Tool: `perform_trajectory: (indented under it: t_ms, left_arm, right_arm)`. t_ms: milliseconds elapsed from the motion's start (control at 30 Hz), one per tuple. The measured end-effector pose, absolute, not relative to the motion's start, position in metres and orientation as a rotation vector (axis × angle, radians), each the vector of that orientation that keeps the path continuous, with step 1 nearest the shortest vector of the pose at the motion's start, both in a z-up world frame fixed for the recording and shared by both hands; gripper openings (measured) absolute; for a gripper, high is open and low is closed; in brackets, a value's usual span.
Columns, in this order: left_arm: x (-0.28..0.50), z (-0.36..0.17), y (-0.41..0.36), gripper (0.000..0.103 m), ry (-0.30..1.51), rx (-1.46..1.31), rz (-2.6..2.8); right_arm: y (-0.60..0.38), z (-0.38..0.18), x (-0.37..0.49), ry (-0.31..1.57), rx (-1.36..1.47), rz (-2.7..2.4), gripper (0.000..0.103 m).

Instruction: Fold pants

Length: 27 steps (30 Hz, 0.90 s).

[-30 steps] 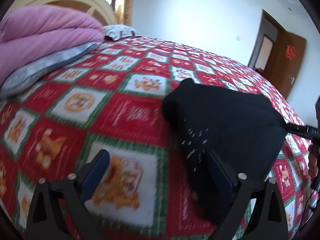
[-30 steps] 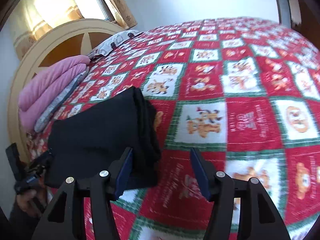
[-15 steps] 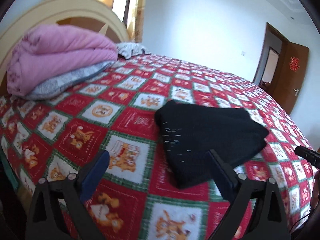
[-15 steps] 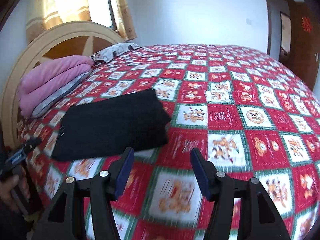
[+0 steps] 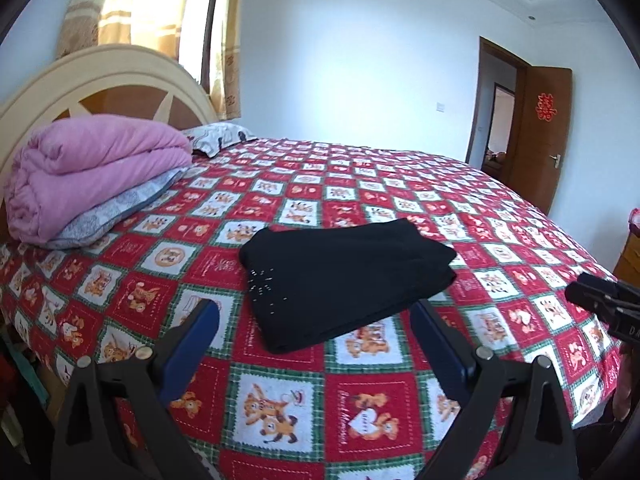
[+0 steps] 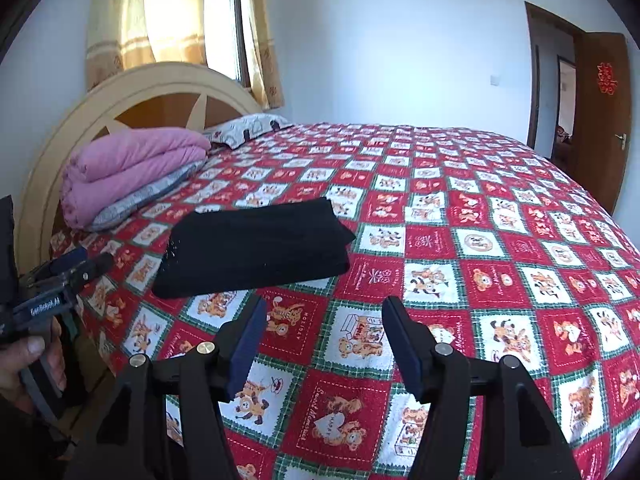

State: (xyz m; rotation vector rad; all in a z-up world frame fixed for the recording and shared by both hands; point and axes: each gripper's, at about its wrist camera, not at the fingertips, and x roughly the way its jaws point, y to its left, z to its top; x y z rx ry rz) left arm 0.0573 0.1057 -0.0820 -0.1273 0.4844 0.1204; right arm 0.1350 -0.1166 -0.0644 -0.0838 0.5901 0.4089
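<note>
The black pants (image 5: 344, 276) lie folded into a compact rectangle on the red patterned bedspread (image 5: 360, 392); they also show in the right wrist view (image 6: 256, 252). My left gripper (image 5: 316, 320) is open and empty, held above the bed's near edge, short of the pants. My right gripper (image 6: 324, 320) is open and empty, held above the bedspread (image 6: 480, 280), to the right of and nearer than the pants. The right gripper shows at the right edge of the left wrist view (image 5: 608, 308); the left gripper shows at the left edge of the right wrist view (image 6: 52, 280).
A folded pink quilt on a grey pillow (image 5: 92, 176) lies by the cream headboard (image 5: 100, 76). A patterned pillow (image 5: 220, 138) lies behind it. A brown door (image 5: 540, 132) stands open at the far right wall. A curtained window (image 6: 224, 40) is above the headboard.
Both grippers have pulled back and up from the pants, which now look smaller and lie alone on the bed. Both stay open.
</note>
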Motion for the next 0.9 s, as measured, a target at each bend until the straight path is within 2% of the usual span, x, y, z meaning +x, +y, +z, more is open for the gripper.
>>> perform_trajectory:
  t_ms: [167, 900]
  left_arm:
    - [0.046, -0.073, 0.1, 0.1, 0.454, -0.107, 0.126]
    - [0.037, -0.068, 0.087, 0.1, 0.414, -0.077, 0.154]
  right_arm:
    - [-0.111, -0.049, 0.119, 0.529, -0.115, 0.423, 0.066]
    - [-0.111, -0.034, 0.106, 0.465, -0.139, 0.426, 0.067]
